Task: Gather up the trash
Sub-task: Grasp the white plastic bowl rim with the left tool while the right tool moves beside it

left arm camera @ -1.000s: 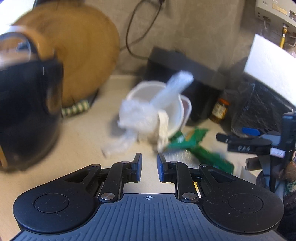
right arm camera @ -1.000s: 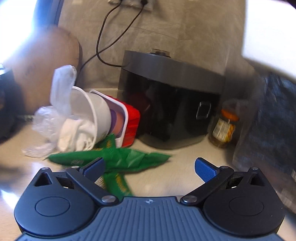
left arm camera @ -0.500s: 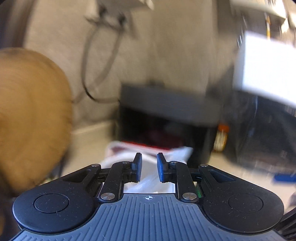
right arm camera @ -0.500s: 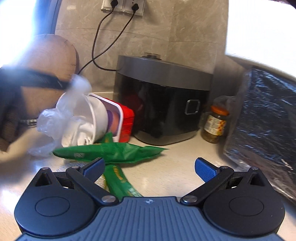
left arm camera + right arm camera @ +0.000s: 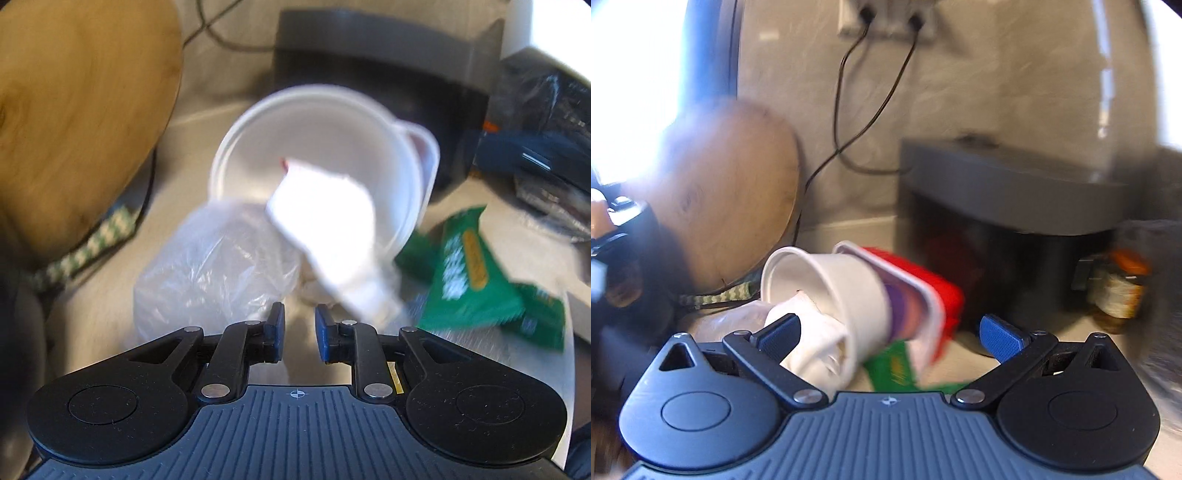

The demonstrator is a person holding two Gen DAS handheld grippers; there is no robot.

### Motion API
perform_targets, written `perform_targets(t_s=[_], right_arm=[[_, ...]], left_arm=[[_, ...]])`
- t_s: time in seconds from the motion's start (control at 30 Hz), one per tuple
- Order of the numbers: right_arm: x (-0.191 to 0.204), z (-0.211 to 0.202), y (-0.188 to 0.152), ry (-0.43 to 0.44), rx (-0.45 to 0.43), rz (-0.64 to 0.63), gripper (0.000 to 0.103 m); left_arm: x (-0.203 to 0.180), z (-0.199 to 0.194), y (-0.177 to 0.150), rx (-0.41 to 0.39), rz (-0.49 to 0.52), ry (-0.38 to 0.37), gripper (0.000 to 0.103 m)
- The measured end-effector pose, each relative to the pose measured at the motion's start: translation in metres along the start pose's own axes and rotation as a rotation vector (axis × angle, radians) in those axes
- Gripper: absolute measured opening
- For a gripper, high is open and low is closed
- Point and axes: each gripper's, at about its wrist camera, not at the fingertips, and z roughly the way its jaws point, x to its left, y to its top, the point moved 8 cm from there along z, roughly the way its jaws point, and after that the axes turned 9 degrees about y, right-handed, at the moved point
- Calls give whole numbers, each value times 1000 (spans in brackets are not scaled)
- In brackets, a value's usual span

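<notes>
A white bowl lies on its side on the pale counter, with crumpled white paper spilling from its mouth. A clear plastic bag lies just ahead of my left gripper, whose jaws stand slightly apart with nothing between them. Green wrappers lie to the right. My right gripper is wide open and close to the bowl. The white paper, a red-and-white tub and a green wrapper appear between its fingers, none gripped.
A round wooden board leans against the wall at the left. A black cooker stands behind the trash, with a jar and a black bag at the right. Cables hang from a wall socket.
The left view swung up toward the wall, then back down and closer to the bag and bowl. My right gripper moved in on the bowl, still wide open. The bag's raised end has dropped.
</notes>
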Motion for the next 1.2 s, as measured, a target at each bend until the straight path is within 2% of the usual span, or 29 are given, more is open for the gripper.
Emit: perform_targets(t_s=[0.03, 0.1, 0.13, 0.17, 0.2, 0.23, 0.27, 0.33, 0.47, 0.6, 0.67, 0.77, 0.9, 0.93, 1.03, 1.07, 1.17, 1.2], right_arm=[[6, 16, 2, -2, 20, 0, 103], [16, 49, 4, -10, 67, -7, 94], [18, 64, 5, -28, 88, -15, 80], [18, 75, 6, -57, 107, -15, 54], [17, 83, 6, -75, 125, -2, 44], [13, 86, 8, -100, 127, 8, 23], [10, 84, 12, -96, 122, 24, 20], [3, 71, 17, -80, 99, 40, 20], [-8, 31, 29, -106, 1, 47, 19], [-12, -7, 39, -166, -106, 11, 19], [-7, -15, 37, -183, -105, -27, 20], [-2, -16, 29, -155, -76, -18, 20], [9, -17, 15, -54, -68, -22, 20], [11, -18, 12, -32, -71, -37, 20], [17, -21, -1, 19, -67, -65, 19], [17, -21, -5, 36, -59, -57, 20], [6, -16, -24, 57, -2, 13, 22], [2, -14, -29, 44, -2, 32, 22]], left_arm=[[2, 2, -4, 14, -2, 1, 23], [8, 0, -11, 23, -6, -1, 23], [10, -2, -12, 22, -11, -4, 23], [13, -5, -13, 18, -19, -8, 23], [16, -9, -14, 9, -28, -15, 23], [20, -17, -13, -5, -36, -23, 23], [24, -26, -13, -31, -44, -35, 23], [25, -47, -5, -103, -60, -62, 23], [24, -85, 21, -251, -99, -90, 23], [12, -106, 47, -373, -77, -46, 23], [3, -105, 57, -401, -49, -33, 23], [-13, -91, 65, -391, 20, -8, 25], [-15, -70, 65, -365, 69, 136, 26], [-15, -65, 65, -355, 71, 150, 26], [-9, -49, 58, -285, 54, 111, 23], [-10, -41, 55, -249, 48, 82, 26], [-12, -18, 50, -154, 28, 2, 24], [-13, -15, 53, -155, 9, -18, 23]])
